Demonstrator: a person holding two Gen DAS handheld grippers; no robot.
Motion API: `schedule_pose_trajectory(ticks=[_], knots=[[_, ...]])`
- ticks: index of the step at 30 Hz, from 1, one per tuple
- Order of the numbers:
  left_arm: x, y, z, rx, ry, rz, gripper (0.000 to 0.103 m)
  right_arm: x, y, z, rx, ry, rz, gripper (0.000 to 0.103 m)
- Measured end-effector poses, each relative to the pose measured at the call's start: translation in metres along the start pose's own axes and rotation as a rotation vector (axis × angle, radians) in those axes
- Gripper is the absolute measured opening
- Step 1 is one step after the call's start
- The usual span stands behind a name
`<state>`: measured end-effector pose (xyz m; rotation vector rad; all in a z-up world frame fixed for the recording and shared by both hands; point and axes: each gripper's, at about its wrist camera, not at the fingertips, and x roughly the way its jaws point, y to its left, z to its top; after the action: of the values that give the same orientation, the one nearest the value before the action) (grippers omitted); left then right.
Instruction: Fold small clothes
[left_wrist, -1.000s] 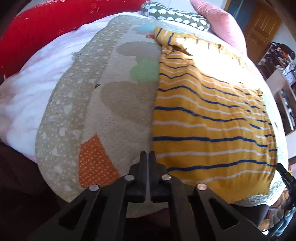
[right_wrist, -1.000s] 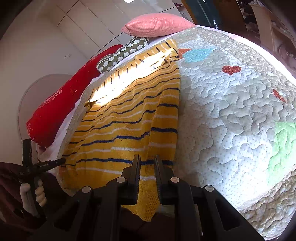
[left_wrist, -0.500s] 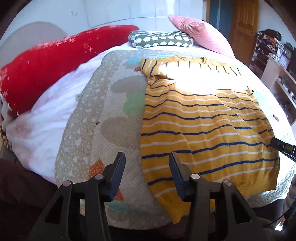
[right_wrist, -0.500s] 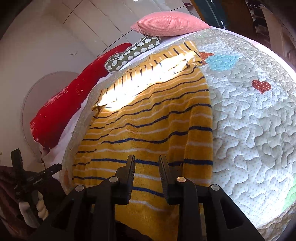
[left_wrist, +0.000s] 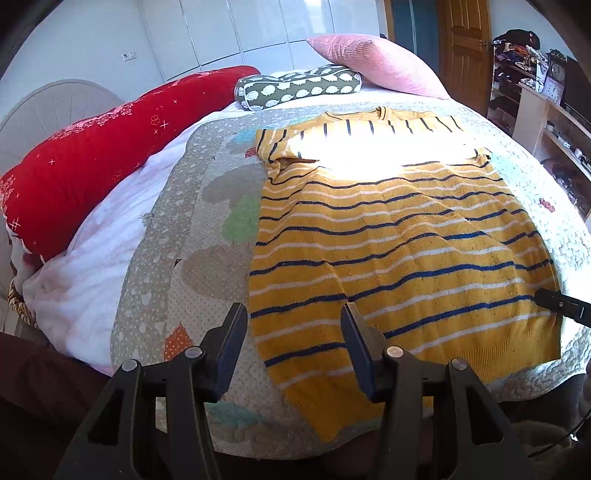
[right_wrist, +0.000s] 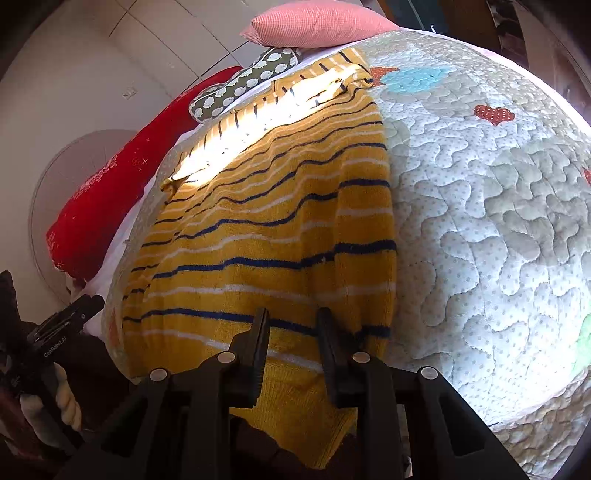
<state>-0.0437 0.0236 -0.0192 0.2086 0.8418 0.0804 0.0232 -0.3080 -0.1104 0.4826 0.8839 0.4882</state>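
Now the yellow striped sweater (left_wrist: 399, 258) lies flat on the quilted bedspread (right_wrist: 480, 206), its hem at the near edge, while the left gripper (left_wrist: 293, 332), whose jaws have just been opening, hovers spread over the hem's left corner and the right gripper (right_wrist: 291, 332) stands parted over the hem, pinching nothing.
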Motion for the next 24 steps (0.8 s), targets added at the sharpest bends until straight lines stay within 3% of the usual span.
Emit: schedule_pose_trajectory(ticks=[24], knots=[[0.009,0.005,-0.006,-0.028,0.042,-0.008,0.054,-0.011,-0.004,-0.012,0.027,-0.006,0.016,0.028]])
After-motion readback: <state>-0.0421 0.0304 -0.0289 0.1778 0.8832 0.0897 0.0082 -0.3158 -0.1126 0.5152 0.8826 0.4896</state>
